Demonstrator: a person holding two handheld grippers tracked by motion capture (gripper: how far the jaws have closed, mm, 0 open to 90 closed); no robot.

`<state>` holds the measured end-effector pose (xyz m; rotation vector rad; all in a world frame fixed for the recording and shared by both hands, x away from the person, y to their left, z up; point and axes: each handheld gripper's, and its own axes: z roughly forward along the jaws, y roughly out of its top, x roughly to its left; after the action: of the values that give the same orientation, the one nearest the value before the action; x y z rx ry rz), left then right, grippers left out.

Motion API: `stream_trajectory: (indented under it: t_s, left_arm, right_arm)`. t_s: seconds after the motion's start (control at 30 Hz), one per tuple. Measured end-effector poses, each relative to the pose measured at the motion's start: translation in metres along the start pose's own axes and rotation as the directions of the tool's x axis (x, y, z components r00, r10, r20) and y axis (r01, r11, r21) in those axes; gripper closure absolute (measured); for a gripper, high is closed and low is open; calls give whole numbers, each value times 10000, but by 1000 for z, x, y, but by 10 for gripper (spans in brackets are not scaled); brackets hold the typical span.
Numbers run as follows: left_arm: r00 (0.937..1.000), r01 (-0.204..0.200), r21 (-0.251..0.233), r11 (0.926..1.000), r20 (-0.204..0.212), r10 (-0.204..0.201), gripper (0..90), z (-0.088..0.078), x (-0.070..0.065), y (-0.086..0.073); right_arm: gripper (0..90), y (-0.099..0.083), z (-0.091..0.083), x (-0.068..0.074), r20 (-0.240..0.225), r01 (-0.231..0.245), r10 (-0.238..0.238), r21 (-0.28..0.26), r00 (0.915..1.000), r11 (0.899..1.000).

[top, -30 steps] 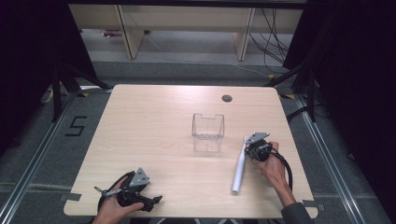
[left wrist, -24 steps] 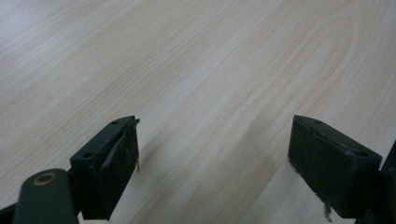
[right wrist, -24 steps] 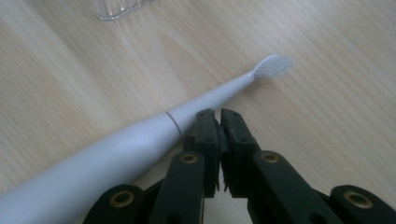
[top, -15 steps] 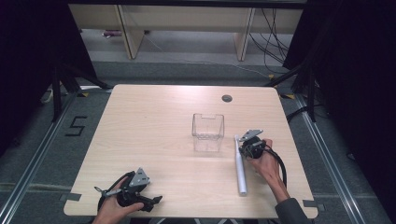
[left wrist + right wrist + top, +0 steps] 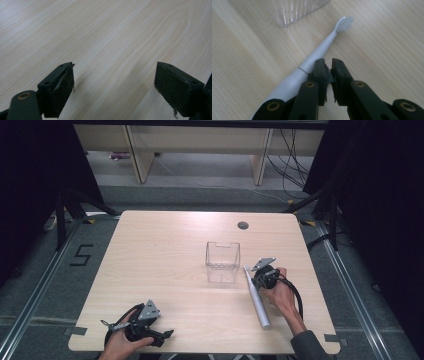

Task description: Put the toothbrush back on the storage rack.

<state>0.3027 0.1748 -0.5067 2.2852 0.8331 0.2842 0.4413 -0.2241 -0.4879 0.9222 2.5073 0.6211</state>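
The wooden table (image 5: 165, 260) bears a clear plastic box (image 5: 223, 262) just beyond the right gripper (image 5: 327, 65). An electric toothbrush (image 5: 317, 60) lies flat beside those nearly closed, just-opening jaws, apparently ungripped, brush head toward the box. The left gripper (image 5: 113, 82) gapes wide over bare wood.

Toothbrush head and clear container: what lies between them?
Nothing: bare table between the toothbrush head and the clear container, seen in the right gripper view.

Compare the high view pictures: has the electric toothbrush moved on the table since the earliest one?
Yes. The electric toothbrush has swung its head end toward the clear container, now lying close beside it.
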Motion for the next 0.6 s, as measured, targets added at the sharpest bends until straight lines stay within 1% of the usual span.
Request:
stream_trajectory:
  t_s: [0.03, 0.07, 0.1, 0.13, 0.17, 0.2, 0.23, 0.27, 0.3, 0.33, 0.37, 0.4, 0.43, 0.5, 0.53, 0.57, 0.6]
  left_arm:
    - [10000, 10, -3, 10000, 2, -10, 156, 0, 0, 0]
    - [10000, -8, 11, 10000, 28, 8, 156, 0, 0, 0]
    - [10000, 14, 3, 10000, 15, -14, 156, 0, 0, 0]
    - [10000, 12, 7, 10000, 20, -12, 156, 0, 0, 0]
    - [10000, 13, 16, 10000, 18, -13, 156, 0, 0, 0]
    - [10000, 13, 16, 10000, 18, -13, 156, 0, 0, 0]
    - [10000, 12, 26, 10000, 30, -12, 156, 1, 0, 0]
    - [10000, 17, 36, 10000, 27, -17, 156, 1, 0, 0]
    - [10000, 30, 28, 10000, 22, -30, 156, 1, 0, 0]
    - [10000, 30, 28, 10000, 22, -30, 156, 1, 0, 0]
    - [10000, 24, 33, 10000, -58, -24, 156, 1, 0, 0]
    - [10000, 6, 46, 10000, -61, -6, 156, 1, 0, 0]
    - [10000, 29, 34, 10000, -73, -29, 156, 1, 0, 0]
    - [10000, 29, 36, 10000, -88, -28, 156, 1, 1, 0]
    - [10000, 24, 41, 10000, -84, -24, 156, 1, 1, 0]
    - [10000, 25, 42, 10000, -79, -24, 156, 1, 1, 0]
    - [10000, 21, 37, 10000, -77, -21, 156, 1, 1, 0]
  right_arm:
    - [805, 0, -1, 0, 63, -90, 90, 15, 9999, 10000]
    - [781, 0, -2, 1, -39, -401, 402, 134, 9992, 9991]
    - [747, 0, -4, -2, -63, -264, 265, 166, 9996, 9995]
    - [696, 0, -5, -3, 74, -458, 455, 374, 9989, 9983]
    - [632, 0, -11, -8, 100, -700, 697, 325, 9975, 9970]
    - [632, 0, -11, -8, 100, -700, 697, 325, 9975, 9970]
    - [589, 1, -14, -8, 107, -1135, 1133, 244, 9935, 9932]
    - [563, 2, -20, -8, 61, -1422, 1421, 236, 9898, 9895]
    - [514, 3, -30, -9, -134, -1784, 1788, 236, 9838, 9837]
    - [514, 3, -30, -9, -134, -1784, 1788, 236, 9838, 9837]
    - [498, 5, -36, -6, -380, -2117, 2127, 300, 9764, 9769]
    - [484, 5, -36, -4, -532, -2242, 2260, 372, 9727, 9738]
    - [484, 5, -36, -4, -532, -2242, 2260, 372, 9727, 9738]
    - [445, 6, -37, 2, -760, -2209, 2274, 857, 9708, 9715]
    - [445, 6, -37, 2, -760, -2209, 2274, 857, 9708, 9715]
    - [439, 6, -37, 5, -830, -2230, 2313, 991, 9693, 9698]
    - [431, 6, -37, 9, -1082, -1992, 2126, 1225, 9711, 9723]
